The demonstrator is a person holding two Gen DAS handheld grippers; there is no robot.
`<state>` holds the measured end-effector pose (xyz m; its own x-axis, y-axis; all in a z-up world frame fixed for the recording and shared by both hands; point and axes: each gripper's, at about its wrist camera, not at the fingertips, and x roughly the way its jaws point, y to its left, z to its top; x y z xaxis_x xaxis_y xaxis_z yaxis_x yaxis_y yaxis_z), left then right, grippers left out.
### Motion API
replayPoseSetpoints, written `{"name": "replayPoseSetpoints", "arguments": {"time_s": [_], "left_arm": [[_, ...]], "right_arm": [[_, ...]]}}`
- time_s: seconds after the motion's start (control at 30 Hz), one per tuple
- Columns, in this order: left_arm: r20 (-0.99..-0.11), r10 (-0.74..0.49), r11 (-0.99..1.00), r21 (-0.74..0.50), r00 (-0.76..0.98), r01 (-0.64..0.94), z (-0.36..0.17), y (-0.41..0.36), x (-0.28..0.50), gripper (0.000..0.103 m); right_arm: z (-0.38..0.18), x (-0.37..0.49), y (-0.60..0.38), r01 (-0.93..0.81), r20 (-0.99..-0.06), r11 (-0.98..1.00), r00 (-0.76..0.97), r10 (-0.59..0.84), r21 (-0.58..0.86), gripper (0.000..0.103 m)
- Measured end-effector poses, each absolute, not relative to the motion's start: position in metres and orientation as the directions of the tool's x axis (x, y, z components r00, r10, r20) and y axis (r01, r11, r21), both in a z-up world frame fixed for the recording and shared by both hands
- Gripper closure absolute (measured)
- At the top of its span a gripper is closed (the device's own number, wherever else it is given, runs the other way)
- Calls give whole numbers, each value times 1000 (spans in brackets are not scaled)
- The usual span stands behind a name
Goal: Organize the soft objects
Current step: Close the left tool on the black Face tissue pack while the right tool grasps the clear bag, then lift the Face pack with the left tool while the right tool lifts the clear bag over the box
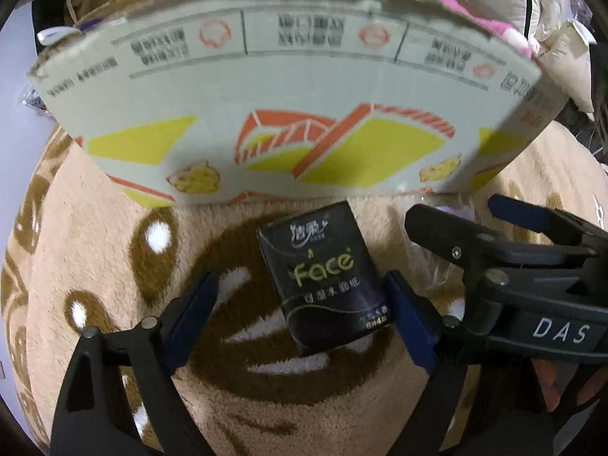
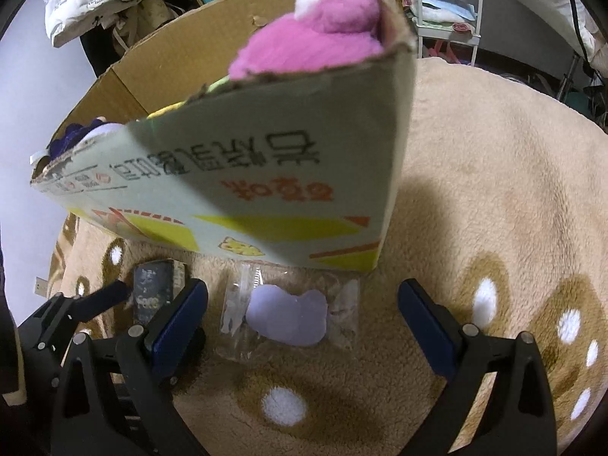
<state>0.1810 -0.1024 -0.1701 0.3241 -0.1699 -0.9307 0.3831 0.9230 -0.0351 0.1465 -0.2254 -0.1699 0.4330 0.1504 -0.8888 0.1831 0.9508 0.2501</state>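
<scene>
Ahead of both my grippers the cardboard box (image 1: 288, 114) walls off the upper half of each frame. In the left wrist view my right gripper (image 1: 452, 216) crowds the right edge, close beside the tissue pack (image 1: 323, 281). The fleece blanket (image 2: 494, 174) lies open at the right of the right wrist view, past the bagged lilac pad (image 2: 288, 319).

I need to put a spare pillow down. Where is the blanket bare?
Free: the blanket right of the cardboard box, past the clear bag. Crowded: the strip before the box, with the black tissue pack, the bag and both tools.
</scene>
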Motion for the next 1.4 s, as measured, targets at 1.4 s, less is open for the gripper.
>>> {"name": "replayPoseSetpoints", "arguments": {"time_s": [1.4], "left_arm": [[-915,-159,923,-4,371,385,-164,-91,126,54]], "right_arm": [[-186,149,-178,140,-940,990,340,-17,33,25]]}}
